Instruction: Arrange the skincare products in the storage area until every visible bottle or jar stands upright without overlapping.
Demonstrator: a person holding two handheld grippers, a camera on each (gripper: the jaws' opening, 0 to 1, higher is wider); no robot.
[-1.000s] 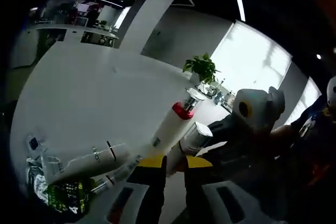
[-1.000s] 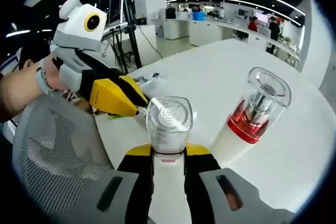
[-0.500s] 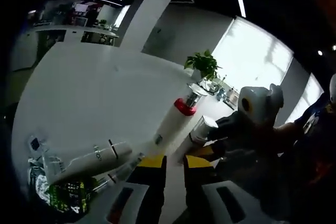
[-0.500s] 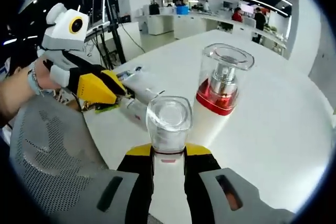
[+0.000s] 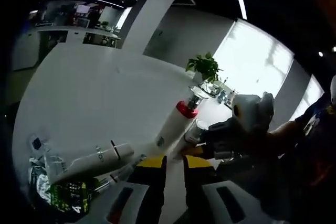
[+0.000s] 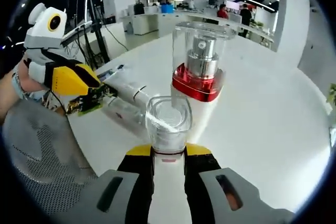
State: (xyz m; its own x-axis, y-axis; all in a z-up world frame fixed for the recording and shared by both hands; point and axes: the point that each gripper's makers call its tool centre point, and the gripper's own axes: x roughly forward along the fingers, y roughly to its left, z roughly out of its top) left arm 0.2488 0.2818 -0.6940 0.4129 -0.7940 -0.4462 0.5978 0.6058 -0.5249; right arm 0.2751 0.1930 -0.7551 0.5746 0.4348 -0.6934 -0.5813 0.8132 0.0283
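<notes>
A leafy potted plant (image 5: pixel 201 67) stands at the far edge of the white table (image 5: pixel 89 93). A grey mesh chair (image 6: pixel 39 153) sits beside the table, with distant desks (image 6: pixel 157 22) behind.

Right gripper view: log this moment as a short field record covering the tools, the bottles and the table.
right tool: shut on clear-capped white bottle
left tool: yellow jaws, above the lying tube; open or shut unclear
red-collared pump bottle: upright, just behind the held bottle
white tube: lying on its side
green packet: flat near table edge
table: white
</notes>
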